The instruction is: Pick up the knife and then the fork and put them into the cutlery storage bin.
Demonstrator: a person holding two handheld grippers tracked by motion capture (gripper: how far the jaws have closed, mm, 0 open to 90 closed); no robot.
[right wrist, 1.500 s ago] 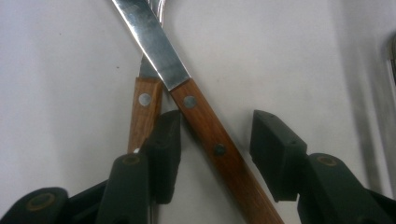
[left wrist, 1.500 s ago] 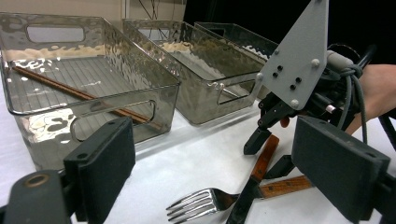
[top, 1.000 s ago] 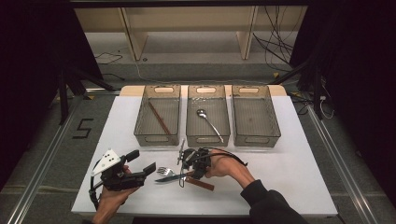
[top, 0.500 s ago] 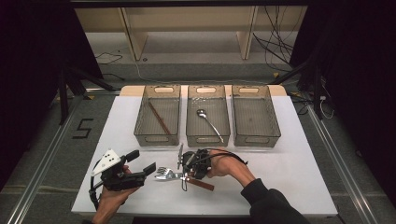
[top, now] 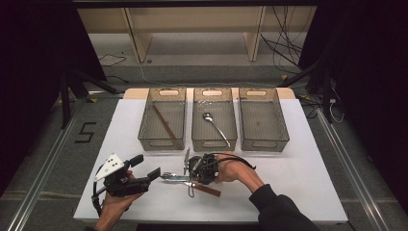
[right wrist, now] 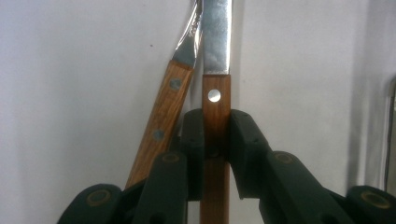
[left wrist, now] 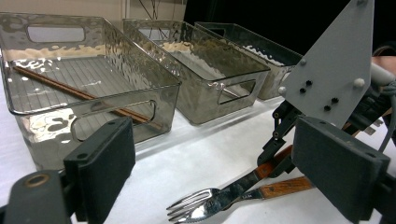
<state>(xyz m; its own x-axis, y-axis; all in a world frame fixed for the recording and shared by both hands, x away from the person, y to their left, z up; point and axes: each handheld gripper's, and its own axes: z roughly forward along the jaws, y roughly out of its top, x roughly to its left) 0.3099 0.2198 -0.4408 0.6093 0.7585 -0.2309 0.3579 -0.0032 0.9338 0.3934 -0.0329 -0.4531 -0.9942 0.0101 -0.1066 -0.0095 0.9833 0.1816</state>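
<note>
While closing, right gripper (right wrist: 215, 140) pinches fork handle (right wrist: 215, 112).

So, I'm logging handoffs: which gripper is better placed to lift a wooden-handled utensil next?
Right: the right gripper is already shut on one wooden-handled utensil. The left gripper stands open, apart.

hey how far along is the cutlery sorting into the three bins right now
Done: chopsticks lie in the left bin, a spoon in the middle bin. In hand: the right gripper is shut on one wooden-handled utensil. Left: its neighbour on the table, the right bin looks empty, and the left gripper is open.
</note>
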